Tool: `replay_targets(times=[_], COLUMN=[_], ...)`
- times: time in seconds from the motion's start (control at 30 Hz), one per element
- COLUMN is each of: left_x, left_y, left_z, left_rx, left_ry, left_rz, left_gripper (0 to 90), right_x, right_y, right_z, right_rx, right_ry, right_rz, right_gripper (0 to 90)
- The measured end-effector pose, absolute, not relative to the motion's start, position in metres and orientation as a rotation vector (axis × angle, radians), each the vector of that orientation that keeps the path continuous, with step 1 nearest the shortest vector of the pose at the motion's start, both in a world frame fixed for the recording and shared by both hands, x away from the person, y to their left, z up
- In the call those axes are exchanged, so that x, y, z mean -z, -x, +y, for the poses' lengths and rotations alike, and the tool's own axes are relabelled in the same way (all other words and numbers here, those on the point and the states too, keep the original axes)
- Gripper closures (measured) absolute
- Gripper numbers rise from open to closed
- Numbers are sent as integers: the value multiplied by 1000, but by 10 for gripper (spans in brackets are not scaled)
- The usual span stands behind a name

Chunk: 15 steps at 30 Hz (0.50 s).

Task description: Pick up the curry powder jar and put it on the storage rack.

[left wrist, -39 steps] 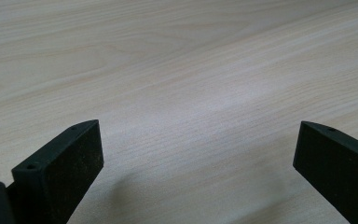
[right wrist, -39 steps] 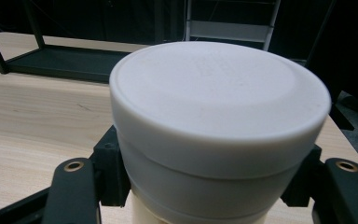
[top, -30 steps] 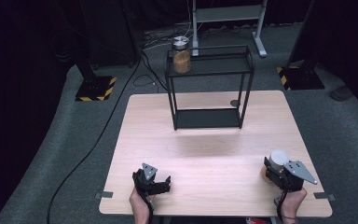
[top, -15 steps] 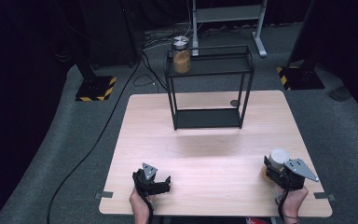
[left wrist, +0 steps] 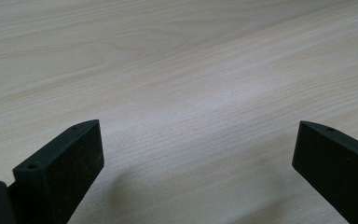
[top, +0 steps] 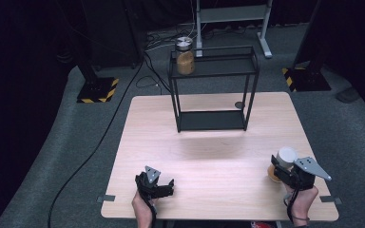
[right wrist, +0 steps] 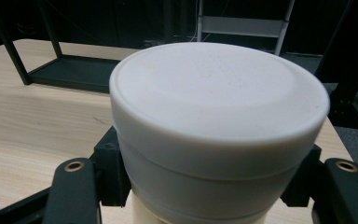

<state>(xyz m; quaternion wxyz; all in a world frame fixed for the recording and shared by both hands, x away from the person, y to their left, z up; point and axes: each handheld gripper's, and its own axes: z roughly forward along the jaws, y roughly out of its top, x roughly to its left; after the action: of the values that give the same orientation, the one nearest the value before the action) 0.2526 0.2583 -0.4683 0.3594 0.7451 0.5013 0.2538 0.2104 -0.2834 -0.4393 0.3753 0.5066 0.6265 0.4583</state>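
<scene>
jar sits clamped in the right gripper, jaws just under its white lid; looks rigid, smooth, probably slippery; left gripper gapes empty.

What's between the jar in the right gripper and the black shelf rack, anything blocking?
Nothing visible. The right gripper holds the white-lidded jar; bare table lies between it and the rack. Another jar stands at the top shelf's left end.

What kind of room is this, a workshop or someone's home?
Probably a lab or recording studio: dark drapes all round, cables across grey carpet, hazard-striped stand feet, and one wooden table with a test shelf.
</scene>
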Motion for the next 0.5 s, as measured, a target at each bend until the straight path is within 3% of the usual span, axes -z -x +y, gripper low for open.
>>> replay_targets(times=[0.5], left_x=[468], left_y=[-252], left_z=[258], left_rx=[-659], left_ry=[-1923], left_rz=[1292], left_gripper=[15], right_x=[414], right_y=[-212], right_z=[-287], right_rx=[-1201], right_ry=[-1252], right_rz=[1600], right_gripper=[335])
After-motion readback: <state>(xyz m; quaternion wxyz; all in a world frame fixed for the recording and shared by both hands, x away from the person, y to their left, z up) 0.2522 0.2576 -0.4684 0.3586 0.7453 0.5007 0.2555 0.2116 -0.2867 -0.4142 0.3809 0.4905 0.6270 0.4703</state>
